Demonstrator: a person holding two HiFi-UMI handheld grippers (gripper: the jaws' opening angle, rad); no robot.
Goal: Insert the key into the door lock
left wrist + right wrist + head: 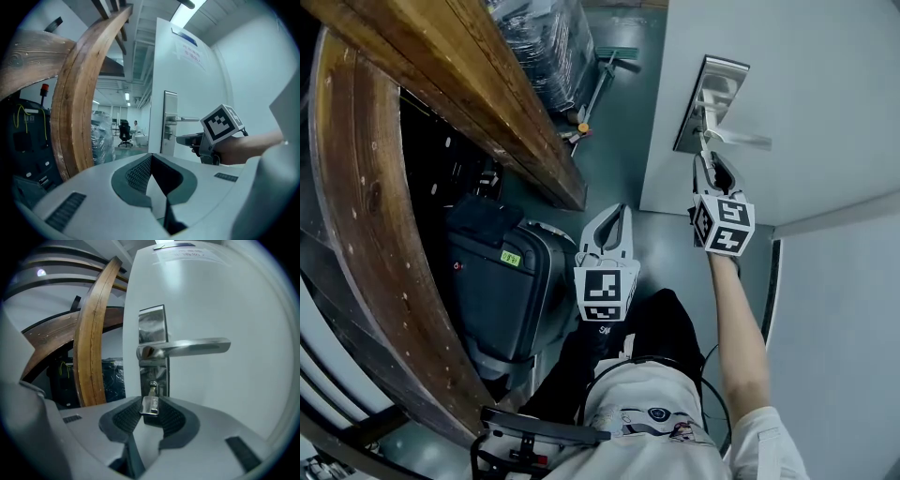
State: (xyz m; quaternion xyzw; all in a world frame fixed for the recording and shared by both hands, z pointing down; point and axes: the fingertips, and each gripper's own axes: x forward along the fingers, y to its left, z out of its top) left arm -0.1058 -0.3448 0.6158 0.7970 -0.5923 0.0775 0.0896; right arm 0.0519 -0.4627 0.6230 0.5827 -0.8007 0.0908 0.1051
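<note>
The right gripper (150, 412), low centre of its view, is clamped on the key (150, 404), whose tip meets the keyhole (153, 386) under the handle (187, 348). Insertion looks just begun; next comes a straight, level push. The left gripper (152, 159) hangs closed and empty.

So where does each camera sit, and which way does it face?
Head view: on the head, facing steeply down; left gripper, right gripper, forearm show.
Left gripper view: on that gripper, facing the door; its closed fingers show.
Right gripper view: on that gripper, facing the lock; fingers pinching the key.
All share the door handle.
</note>
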